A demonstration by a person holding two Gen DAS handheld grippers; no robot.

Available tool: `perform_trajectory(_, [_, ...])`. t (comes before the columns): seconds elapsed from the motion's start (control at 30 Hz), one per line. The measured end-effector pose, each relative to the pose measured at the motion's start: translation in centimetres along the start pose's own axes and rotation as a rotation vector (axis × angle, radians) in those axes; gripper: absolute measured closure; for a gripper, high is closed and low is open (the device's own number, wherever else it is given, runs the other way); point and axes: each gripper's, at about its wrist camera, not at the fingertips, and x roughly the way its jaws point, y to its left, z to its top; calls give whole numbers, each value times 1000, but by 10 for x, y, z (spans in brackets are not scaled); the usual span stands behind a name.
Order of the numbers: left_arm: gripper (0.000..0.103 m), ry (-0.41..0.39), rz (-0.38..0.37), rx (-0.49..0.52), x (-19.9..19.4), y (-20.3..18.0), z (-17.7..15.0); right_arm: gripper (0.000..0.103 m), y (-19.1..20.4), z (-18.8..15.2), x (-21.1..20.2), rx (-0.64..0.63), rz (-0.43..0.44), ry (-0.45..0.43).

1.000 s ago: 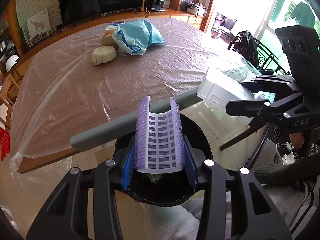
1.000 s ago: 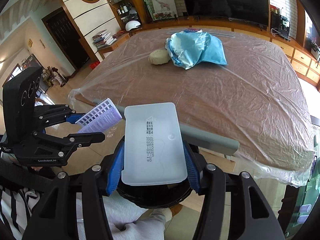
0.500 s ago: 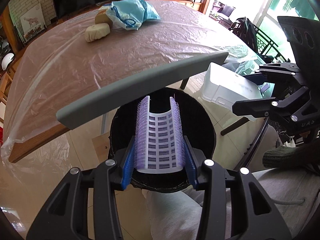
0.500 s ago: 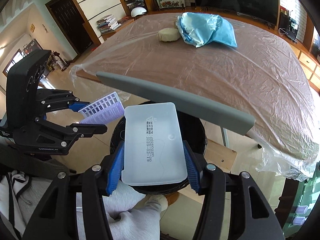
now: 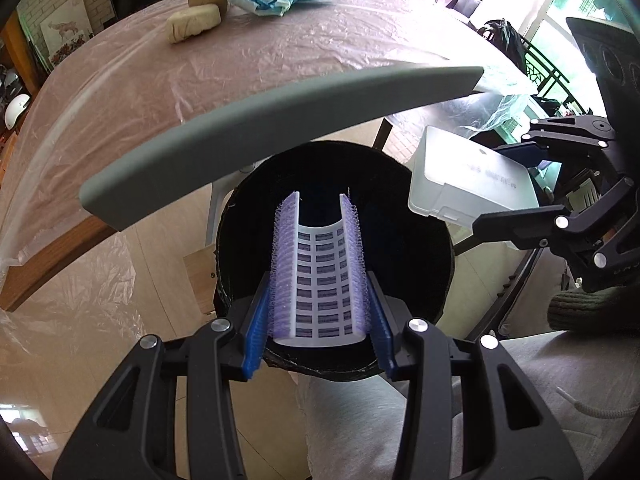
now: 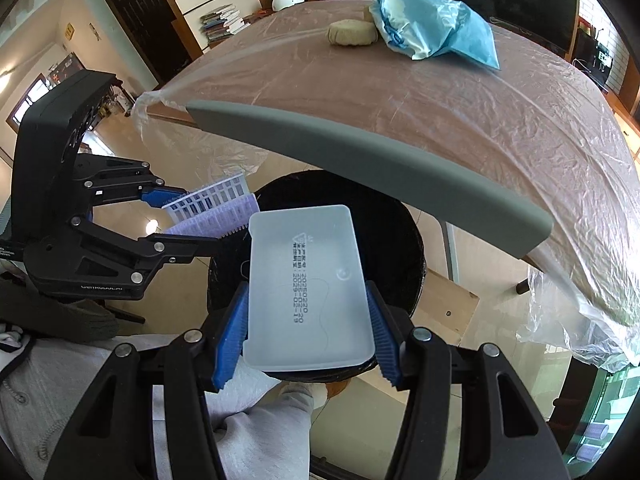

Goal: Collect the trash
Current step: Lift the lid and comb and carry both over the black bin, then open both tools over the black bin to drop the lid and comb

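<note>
Clamping a curled purple-edged label sheet [image 5: 318,280], the left gripper [image 5: 318,344] is hanging above the round black bin [image 5: 424,276]; the right gripper [image 6: 306,340] is gripping a translucent white plastic tray [image 6: 306,288] beside it.

- Daylight is pouring in through the window [image 5: 576,4], blowing it out white.
- Glare is streaking the table's plastic sheet [image 5: 280,60] beside it.
- Fisheye distortion is bending the edges, and black vignetting is darkening the corners.

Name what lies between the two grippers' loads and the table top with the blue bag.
In both wrist views, a grey lid stands raised over the black bin, between the purple-edged sheet and frosted tray and the table bearing the blue bag.
</note>
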Motion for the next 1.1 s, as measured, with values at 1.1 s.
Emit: perform_trajectory(1.1, [58, 82, 20, 20, 38, 2, 4, 49, -8, -2, 28, 22, -39, 55])
